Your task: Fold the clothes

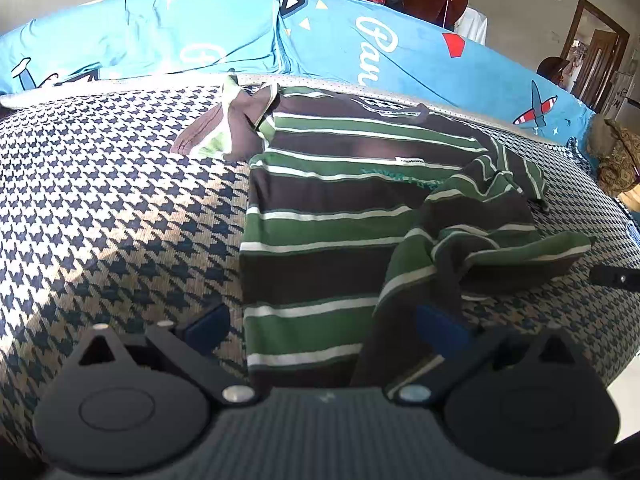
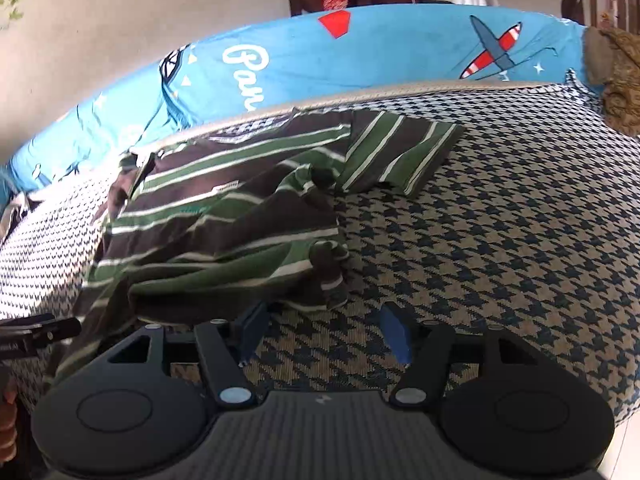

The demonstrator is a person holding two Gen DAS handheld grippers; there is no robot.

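A shirt with green, brown and white stripes [image 1: 320, 208] lies on the houndstooth-covered surface [image 1: 100, 200]. Its right side is folded over and bunched [image 1: 480, 240]. My left gripper [image 1: 324, 328] is open at the shirt's near hem, one finger [image 1: 208, 326] on the houndstooth cover and the other [image 1: 440, 330] against the folded-over cloth. In the right wrist view the shirt [image 2: 224, 216] lies to the left, with one sleeve [image 2: 400, 152] spread flat. My right gripper [image 2: 324, 332] is open over bare cover, and its left finger [image 2: 252, 326] sits just below the bunched edge.
A brown and pale green garment [image 1: 224, 128] lies at the shirt's far left corner. Blue printed bedding [image 1: 360, 40] runs along the back edge. A brown patterned bundle [image 1: 616, 160] sits at the far right. The left gripper's tip [image 2: 40, 334] and a hand [image 2: 8, 420] show at the left.
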